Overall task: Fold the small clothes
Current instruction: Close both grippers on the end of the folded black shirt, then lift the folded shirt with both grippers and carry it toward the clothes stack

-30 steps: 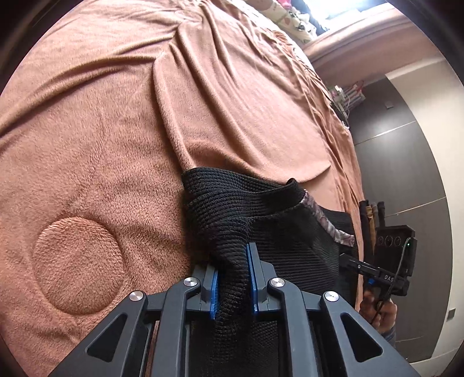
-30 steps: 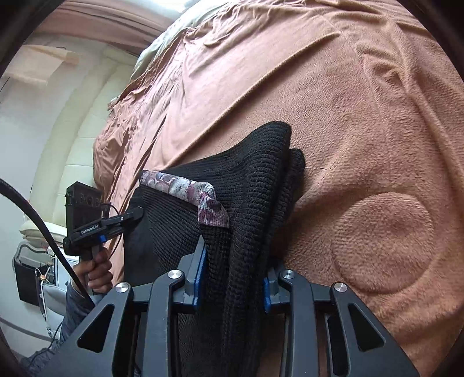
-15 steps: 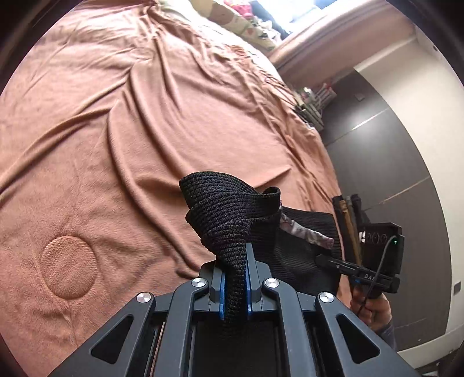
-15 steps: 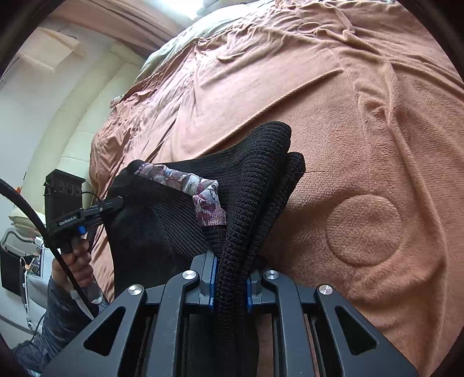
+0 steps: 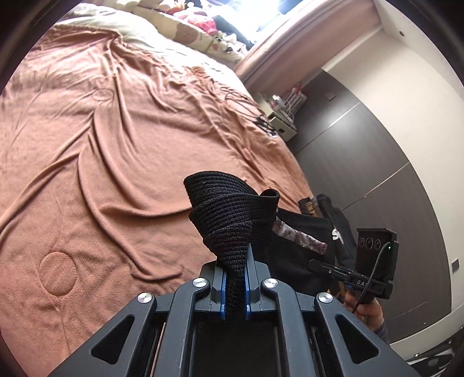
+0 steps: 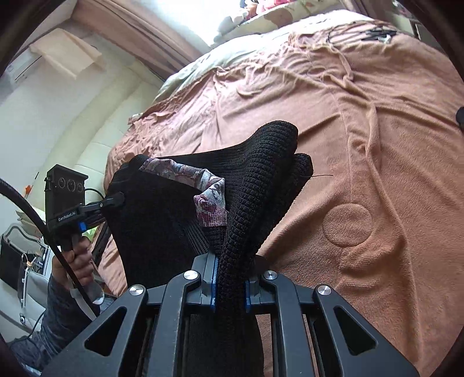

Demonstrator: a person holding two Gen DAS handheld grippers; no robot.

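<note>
A small black knit garment with a floral pink-grey trim hangs in the air between my two grippers, above a bed. My left gripper is shut on one bunched corner of it. My right gripper is shut on the other corner. Each gripper also shows in the other's view, held in a hand: the right one and the left one, each clamped on the garment's far edge. The cloth sags between them.
A wrinkled brown blanket covers the bed below. Pillows and soft toys lie at the head. Dark wardrobe doors stand beside the bed. Cables lie on the far blanket. A cream padded wall is on the other side.
Both grippers have lifted the garment up off the blanket and closed tighter on it. The bed now lies farther below and more of the room shows.
</note>
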